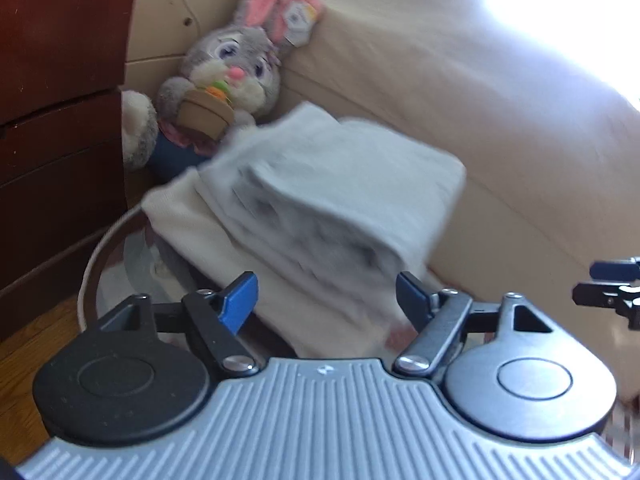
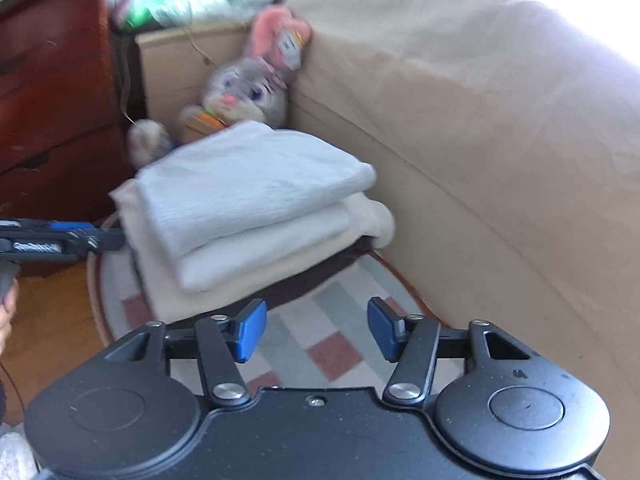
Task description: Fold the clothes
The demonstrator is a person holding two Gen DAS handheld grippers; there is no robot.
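Folded pale-grey garment (image 2: 248,184) is stacked on folded cream cloths (image 2: 280,252) at the far side of the round worktop (image 2: 340,344), beside the beige sofa (image 2: 480,128); plush rabbit (image 1: 236,76) is seen behind; left gripper (image 1: 326,300) and right gripper (image 2: 316,330) fingers are spread, nothing held.

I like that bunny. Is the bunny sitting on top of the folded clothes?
No, the bunny sits behind the folded clothes, beside the sofa.
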